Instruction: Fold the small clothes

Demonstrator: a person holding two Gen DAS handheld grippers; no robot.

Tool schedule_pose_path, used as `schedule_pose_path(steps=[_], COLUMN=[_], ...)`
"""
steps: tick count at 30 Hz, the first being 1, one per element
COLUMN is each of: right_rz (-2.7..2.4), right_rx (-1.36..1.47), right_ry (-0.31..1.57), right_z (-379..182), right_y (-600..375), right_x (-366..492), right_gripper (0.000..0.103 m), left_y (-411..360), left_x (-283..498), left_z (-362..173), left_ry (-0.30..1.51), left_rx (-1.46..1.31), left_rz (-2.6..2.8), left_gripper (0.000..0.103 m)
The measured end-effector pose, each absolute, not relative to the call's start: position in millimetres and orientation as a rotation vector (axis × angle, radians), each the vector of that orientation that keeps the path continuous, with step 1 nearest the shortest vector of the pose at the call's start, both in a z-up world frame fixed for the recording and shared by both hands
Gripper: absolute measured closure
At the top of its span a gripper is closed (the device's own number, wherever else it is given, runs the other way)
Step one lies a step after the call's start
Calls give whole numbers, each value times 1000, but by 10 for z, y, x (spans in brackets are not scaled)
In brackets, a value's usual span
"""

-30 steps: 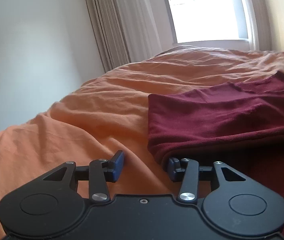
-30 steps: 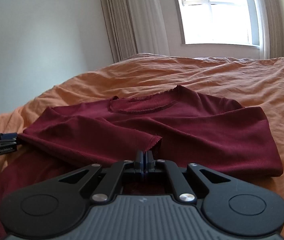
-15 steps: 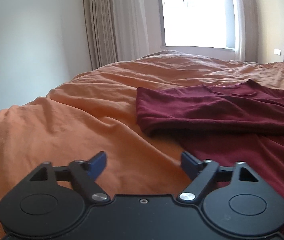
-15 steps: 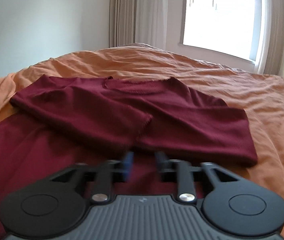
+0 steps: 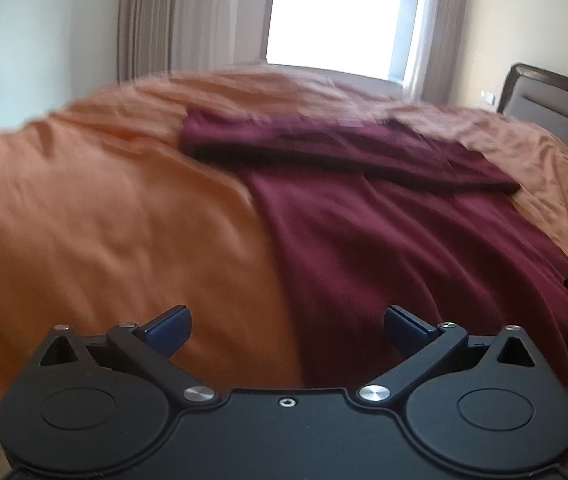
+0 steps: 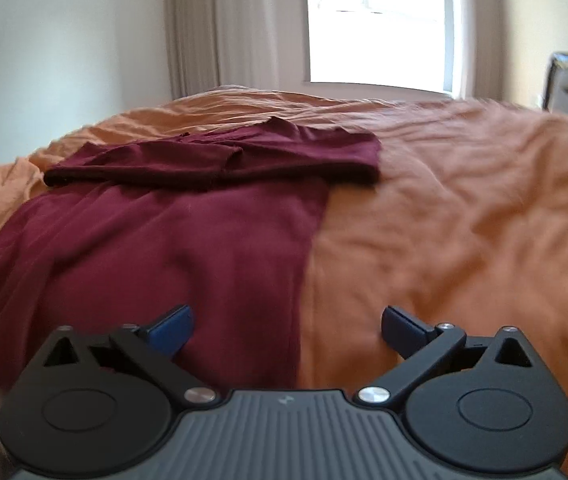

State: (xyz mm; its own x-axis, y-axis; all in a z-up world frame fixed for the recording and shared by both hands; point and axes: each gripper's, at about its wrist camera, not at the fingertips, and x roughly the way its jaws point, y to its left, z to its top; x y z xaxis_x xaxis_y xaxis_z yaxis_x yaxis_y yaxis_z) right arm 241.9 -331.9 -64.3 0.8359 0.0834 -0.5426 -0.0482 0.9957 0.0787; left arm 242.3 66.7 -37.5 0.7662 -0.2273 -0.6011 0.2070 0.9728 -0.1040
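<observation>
In the left wrist view the left claw (image 5: 286,322) hangs with its jaws wide apart and empty over the near edge of the maroon top (image 5: 384,232), which lies flat on the orange bed (image 5: 104,220), sleeves folded across its far end. In the right wrist view the right claw (image 6: 286,322) is likewise spread and empty, straddling the top's right edge. The knit looks soft, light and limp (it should sag when lifted), so pinching the near hem corners seems best.
</observation>
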Motion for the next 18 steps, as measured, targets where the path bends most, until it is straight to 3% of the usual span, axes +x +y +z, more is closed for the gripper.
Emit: schedule_pose_path(steps=[8, 11, 14, 15, 17, 18], right_rz=[11, 9, -2, 4, 35, 54], right_rx=[181, 218, 214, 212, 226, 243], right_ry=[523, 526, 532, 533, 536, 540], right_z=[-759, -808, -825, -828, -810, -810], right_y=[-3342, -3318, -3251, -3230, -3225, -3236], right_x=[1892, 1818, 1769, 1761, 1747, 1750], right_gripper=[1, 11, 32, 44, 60, 74], left_y=[590, 599, 633, 643, 658, 664], left_x=[2174, 2153, 2149, 2149, 2148, 2156], left_z=[-556, -612, -669, -679, -682, -684], left_ry=[701, 771, 817, 828, 841, 848], left_rx=[-112, -169, -233, -250, -288, -311], left_rz=[-228, -217, -216, -217, -232, -257], left_gripper=[1, 4, 12, 14, 27, 33])
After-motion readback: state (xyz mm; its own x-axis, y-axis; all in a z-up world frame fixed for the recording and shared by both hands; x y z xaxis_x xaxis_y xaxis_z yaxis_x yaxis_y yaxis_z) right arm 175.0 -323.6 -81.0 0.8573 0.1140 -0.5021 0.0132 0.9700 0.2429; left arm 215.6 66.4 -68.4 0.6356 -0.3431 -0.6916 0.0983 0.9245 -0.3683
